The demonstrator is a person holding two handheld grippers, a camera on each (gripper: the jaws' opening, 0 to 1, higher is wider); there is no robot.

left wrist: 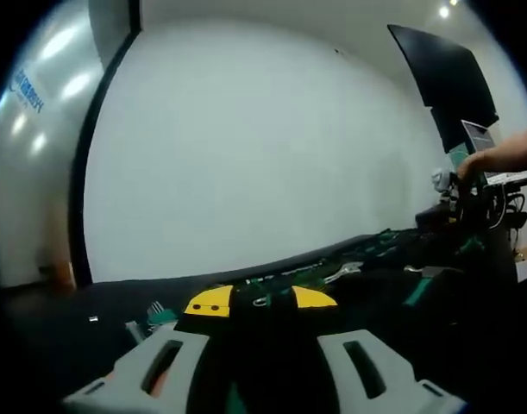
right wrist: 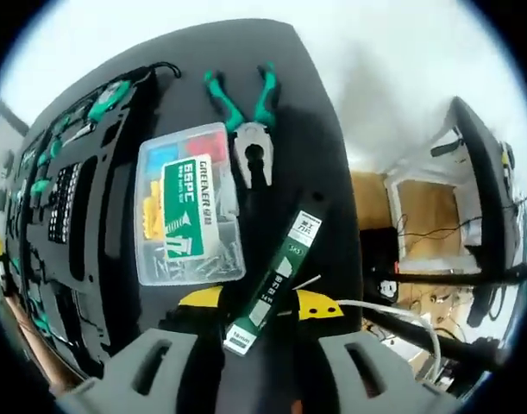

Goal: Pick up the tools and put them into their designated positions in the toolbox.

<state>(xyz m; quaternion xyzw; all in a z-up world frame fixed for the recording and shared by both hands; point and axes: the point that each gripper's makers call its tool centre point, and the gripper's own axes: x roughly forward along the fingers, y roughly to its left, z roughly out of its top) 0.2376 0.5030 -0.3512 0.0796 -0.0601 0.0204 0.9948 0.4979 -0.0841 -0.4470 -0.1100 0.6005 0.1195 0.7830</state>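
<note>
- In the right gripper view, the right gripper (right wrist: 259, 332) stood nearest, its two jaws spread apart with a long green blade pack (right wrist: 274, 283) lying slantwise in the gap between them; whether either jaw touched it could not be told.
- The black table (right wrist: 319, 185) ended close by on the pack's right, its edge running up the view, with a wooden floor and cables beyond; little open surface lay on that side.
- Just left of the pack lay a clear screw box (right wrist: 187, 205) with a green label, and above it, touching or nearly so, green-handled pliers (right wrist: 248, 121) with handles pointing away from the gripper.
- The toolbox (right wrist: 60, 194) lay open further left, its dark tray holding rows of green-tipped tools.
- In the left gripper view, the left gripper (left wrist: 261, 349) had its jaws spread, nothing between them, held low over the table.
- Ahead of it lay the toolbox (left wrist: 358, 259), a wrench (left wrist: 342, 273) shining on it; a plain white wall (left wrist: 246, 147) rose behind.
- A person's hand (left wrist: 496, 159) showed far right near a dark monitor (left wrist: 444, 73).
</note>
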